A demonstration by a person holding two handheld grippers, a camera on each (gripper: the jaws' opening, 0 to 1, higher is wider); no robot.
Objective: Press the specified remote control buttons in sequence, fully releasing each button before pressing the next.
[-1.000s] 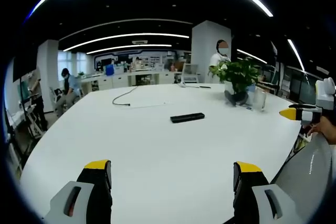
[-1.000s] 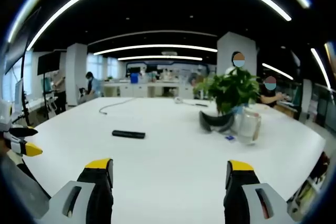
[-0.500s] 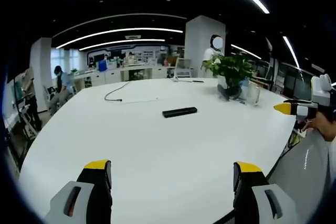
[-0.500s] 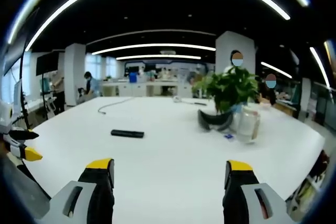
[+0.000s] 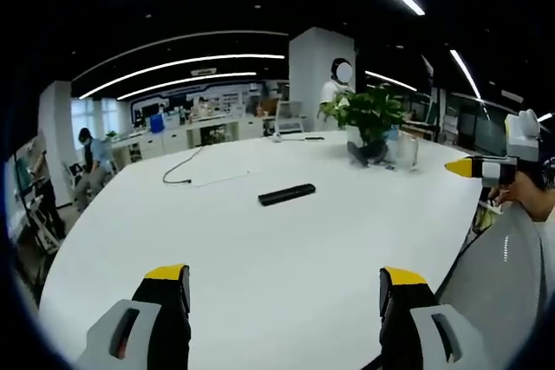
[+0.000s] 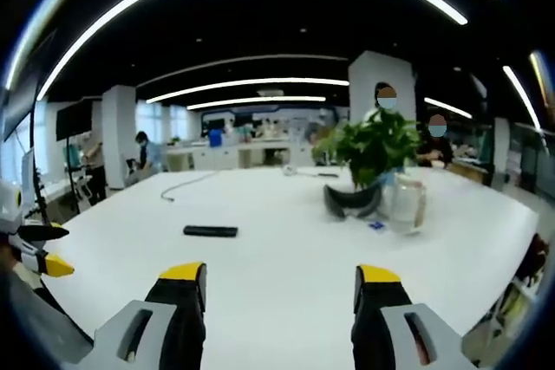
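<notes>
A slim black remote control (image 5: 286,194) lies flat near the middle of the white table (image 5: 260,257); in the right gripper view the remote control (image 6: 210,231) sits left of centre. My left gripper (image 5: 284,288) hangs over the table's near edge, open and holding nothing, well short of the remote. My right gripper (image 6: 282,283) is also open and holds nothing, with its jaws a little closer together. The right gripper (image 5: 481,166) reaches in at the right edge of the left gripper view. The left gripper (image 6: 43,253) shows at the left edge of the right gripper view.
A potted plant (image 6: 373,149), a dark curved object (image 6: 347,201) and a clear jug (image 6: 405,205) stand at the table's far right. A thin cable (image 5: 186,171) trails across the far left. People stand and sit beyond the table.
My right gripper's jaws have drawn slightly closer together. The left gripper view has swung a little, so the remote sits further left in it. The remote has not moved on the table.
</notes>
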